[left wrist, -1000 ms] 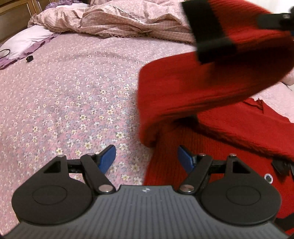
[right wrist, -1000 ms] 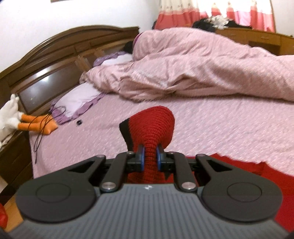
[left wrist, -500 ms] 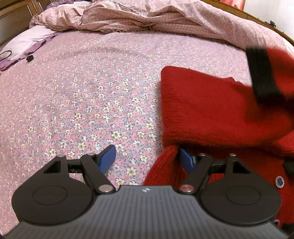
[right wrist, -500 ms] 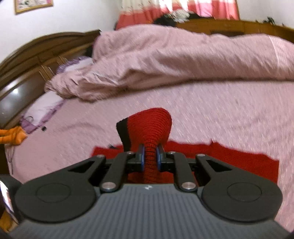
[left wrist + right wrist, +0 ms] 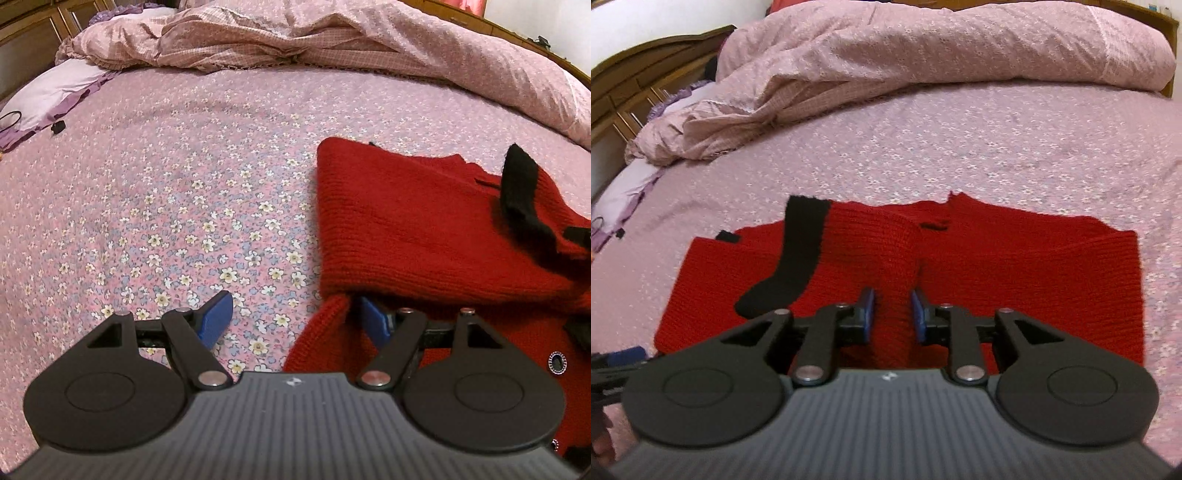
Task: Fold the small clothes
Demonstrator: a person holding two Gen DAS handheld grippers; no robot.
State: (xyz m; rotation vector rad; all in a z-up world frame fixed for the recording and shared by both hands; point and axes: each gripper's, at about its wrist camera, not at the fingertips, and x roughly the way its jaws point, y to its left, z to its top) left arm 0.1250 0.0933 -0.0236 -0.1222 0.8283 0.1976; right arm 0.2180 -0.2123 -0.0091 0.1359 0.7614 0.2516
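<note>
Right tongs (image 5: 893, 314) have just been easing open, and the blue pads (image 5: 867, 312) now sit a hair off either side of the sleeve ridge between them, so it's not really pinched. That sleeve belongs to a red knitted sweater with a black cuff band (image 5: 923, 266), lying mostly flat on the bed with the sleeve folded across its body, and the cuff (image 5: 798, 251) lands on the left part of it. Left tongs (image 5: 295, 321) are spread wide and holding nothing: one blue finger (image 5: 214, 321) hangs over bare sheet, the other (image 5: 375, 325) is tucked just under the near left edge of the sweater (image 5: 424, 229), where the folded layer overhangs it.

Sweater sits on the near right part of the pink floral bedsheet (image 5: 184, 203). Farther back, a rumpled pink quilt (image 5: 923, 55) is bunched along the far side of the bed. Off to the far left there's a lilac pillow with a purple frill (image 5: 55, 92), a small black item (image 5: 58, 127) on the sheet beside it, and a dark wooden headboard (image 5: 646, 74) behind.
</note>
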